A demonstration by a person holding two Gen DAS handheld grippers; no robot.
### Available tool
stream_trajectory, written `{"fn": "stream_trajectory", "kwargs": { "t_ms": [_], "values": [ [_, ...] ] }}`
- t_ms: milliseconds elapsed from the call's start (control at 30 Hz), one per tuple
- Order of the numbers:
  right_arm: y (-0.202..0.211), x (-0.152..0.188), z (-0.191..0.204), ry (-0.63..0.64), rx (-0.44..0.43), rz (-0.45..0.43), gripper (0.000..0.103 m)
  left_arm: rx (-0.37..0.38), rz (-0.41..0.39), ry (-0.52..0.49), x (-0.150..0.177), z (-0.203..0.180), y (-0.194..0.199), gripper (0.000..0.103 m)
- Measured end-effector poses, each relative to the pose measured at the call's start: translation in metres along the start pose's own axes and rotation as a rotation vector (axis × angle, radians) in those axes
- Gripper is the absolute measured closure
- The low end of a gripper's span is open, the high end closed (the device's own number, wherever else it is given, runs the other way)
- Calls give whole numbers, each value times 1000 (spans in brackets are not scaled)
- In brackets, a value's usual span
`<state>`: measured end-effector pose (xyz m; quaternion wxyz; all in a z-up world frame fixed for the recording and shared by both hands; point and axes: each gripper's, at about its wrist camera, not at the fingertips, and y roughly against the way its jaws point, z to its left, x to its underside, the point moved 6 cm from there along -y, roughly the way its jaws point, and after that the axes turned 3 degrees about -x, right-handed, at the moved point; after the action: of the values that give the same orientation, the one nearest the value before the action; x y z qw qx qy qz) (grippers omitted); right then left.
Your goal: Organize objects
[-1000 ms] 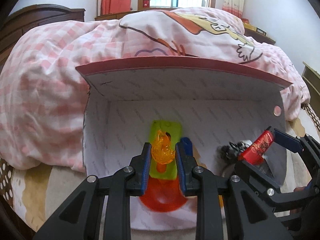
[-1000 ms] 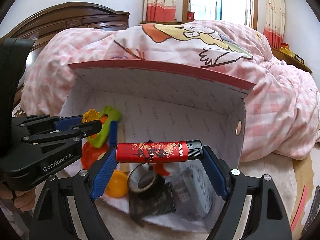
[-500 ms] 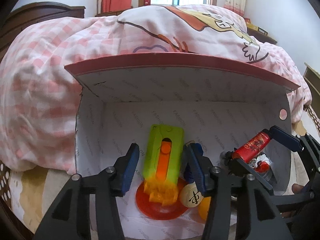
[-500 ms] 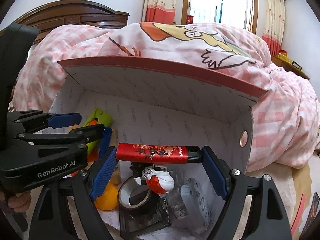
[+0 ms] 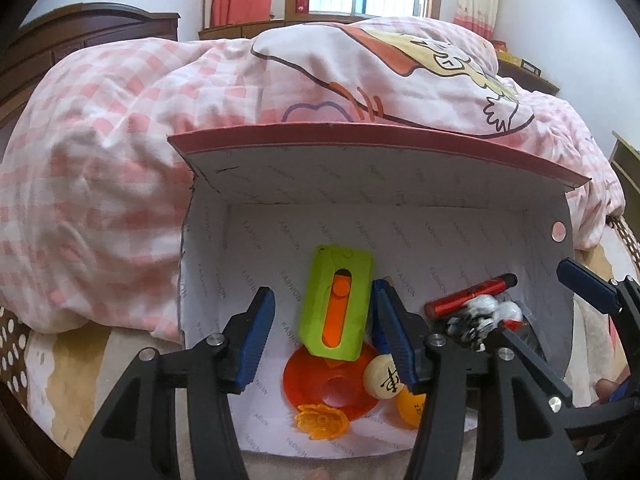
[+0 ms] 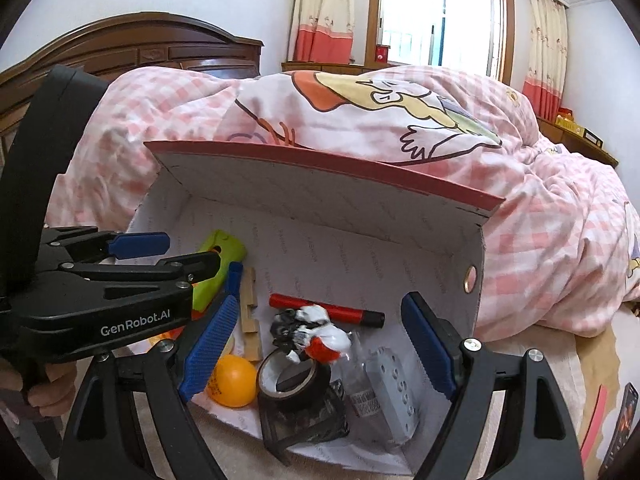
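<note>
Left wrist view: white cardboard box [image 5: 400, 216] on the bed, open.
Left gripper [image 5: 324, 328]: just opened, spread, gripping nothing.
Green utility knife [image 5: 338, 304]: inside box, between the jaws, untouched.
Right gripper [image 6: 316, 344]: spread, empty.
Red lighter [image 6: 320, 312]: lies inside box, beside the toy figure [image 6: 308, 330].

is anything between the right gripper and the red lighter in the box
Yes, partly. The red lighter lies on the floor of the box, and a small black, white and red toy figure sits across its middle. The open right gripper is above them; the lighter's two ends show bare.
</note>
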<state>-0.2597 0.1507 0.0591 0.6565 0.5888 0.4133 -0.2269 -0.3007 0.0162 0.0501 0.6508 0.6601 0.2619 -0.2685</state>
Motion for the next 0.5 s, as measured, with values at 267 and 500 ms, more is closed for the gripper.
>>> {"fn": "stream_trajectory", "kwargs": {
  "t_ms": [267,500],
  "values": [
    [13,9,-8,-80,-24,27,17,-15,-3,-13,13,5,13,49],
    [28,19,-2,-97,-29,45,17,-26,4,-7,28,6,27,49]
  ]
}}
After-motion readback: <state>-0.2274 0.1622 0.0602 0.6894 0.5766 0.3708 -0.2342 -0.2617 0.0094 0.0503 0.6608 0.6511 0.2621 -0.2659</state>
